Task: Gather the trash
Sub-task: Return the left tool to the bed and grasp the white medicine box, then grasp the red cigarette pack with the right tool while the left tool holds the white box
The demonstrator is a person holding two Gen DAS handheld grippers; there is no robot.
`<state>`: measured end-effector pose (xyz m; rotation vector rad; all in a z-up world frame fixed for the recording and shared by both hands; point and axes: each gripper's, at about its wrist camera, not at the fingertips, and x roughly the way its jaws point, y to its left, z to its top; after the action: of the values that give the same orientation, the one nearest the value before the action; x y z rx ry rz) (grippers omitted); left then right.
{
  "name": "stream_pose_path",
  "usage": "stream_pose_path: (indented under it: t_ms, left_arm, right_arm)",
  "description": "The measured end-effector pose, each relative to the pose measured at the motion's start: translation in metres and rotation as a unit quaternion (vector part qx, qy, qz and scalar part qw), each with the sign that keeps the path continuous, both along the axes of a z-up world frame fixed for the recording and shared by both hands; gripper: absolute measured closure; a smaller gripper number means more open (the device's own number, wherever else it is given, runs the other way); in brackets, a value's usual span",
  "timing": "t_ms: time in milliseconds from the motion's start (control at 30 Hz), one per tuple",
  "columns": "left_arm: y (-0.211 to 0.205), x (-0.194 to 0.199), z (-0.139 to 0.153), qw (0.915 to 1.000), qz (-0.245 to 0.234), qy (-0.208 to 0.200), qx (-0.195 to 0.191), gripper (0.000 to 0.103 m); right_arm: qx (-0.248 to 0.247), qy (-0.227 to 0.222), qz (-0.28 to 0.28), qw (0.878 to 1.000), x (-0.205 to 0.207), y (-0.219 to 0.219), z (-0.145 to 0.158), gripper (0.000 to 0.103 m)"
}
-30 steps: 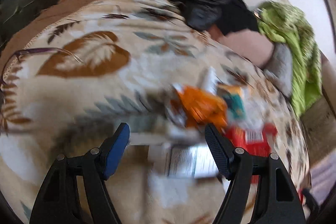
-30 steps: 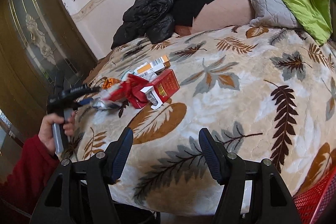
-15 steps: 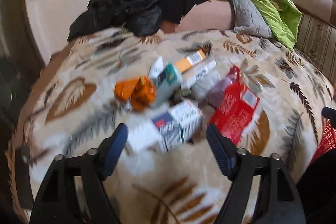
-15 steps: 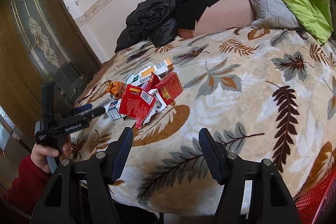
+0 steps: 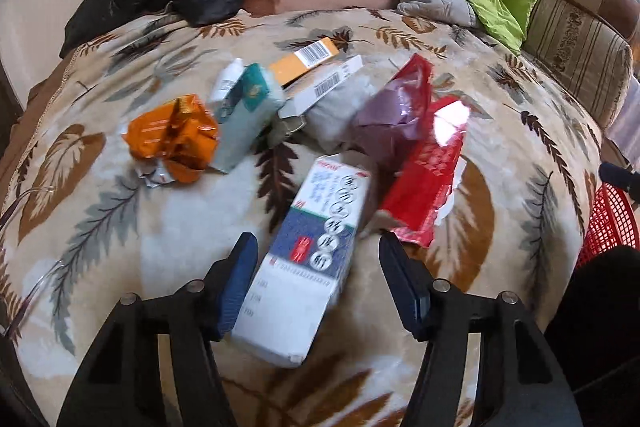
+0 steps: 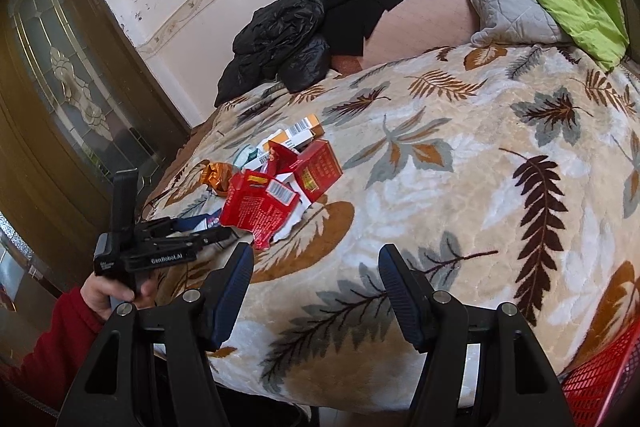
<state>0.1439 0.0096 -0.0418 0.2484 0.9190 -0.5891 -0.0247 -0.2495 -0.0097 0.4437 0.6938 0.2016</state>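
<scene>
Left gripper (image 5: 316,259) held low with jaws spread wide; right gripper (image 6: 316,267) likewise wide apart, hovering level.

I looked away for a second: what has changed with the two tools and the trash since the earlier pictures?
The left tool has swung over the pile and closed in; its open fingers now straddle the blue-and-white box, not yet gripped. The right tool stayed open above the leaf-print blanket. The red wrapper, orange foil wrapper and red basket stayed where they were.
</scene>
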Motion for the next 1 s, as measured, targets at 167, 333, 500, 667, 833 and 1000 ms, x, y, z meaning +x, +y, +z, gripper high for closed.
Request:
stream_pose_path:
  t_ms: [167,333,500,667,833,1000]
  left_arm:
    - [-0.016,0.013,-0.006,0.9995,0.029,0.008,0.009,0.041]
    - [-0.028,0.006,-0.019,0.9979,0.050,0.018,0.037,0.069]
    - [-0.022,-0.021,0.003,0.9967,0.077,0.019,-0.020,0.071]
    - [-0.020,-0.058,0.020,0.9896,0.124,-0.002,-0.072,0.071]
    - [-0.018,-0.060,0.019,0.9875,0.142,-0.025,-0.063,0.071]
    - [0.008,-0.045,0.022,0.9778,0.187,-0.034,-0.088,0.071]
  right_arm:
    - [-0.018,-0.003,0.008,1.000,0.001,0.011,0.001,0.034]
    - [-0.020,0.003,0.009,1.000,0.003,0.011,0.000,0.034]
    - [0.007,0.028,0.023,0.999,0.031,0.010,-0.006,0.034]
    - [0.009,0.072,0.063,0.995,0.082,0.021,-0.025,0.034]
    - [0.036,0.104,0.072,0.991,0.107,0.034,-0.041,0.034]
    - [0.051,0.123,0.068,0.989,0.128,0.046,-0.053,0.034]
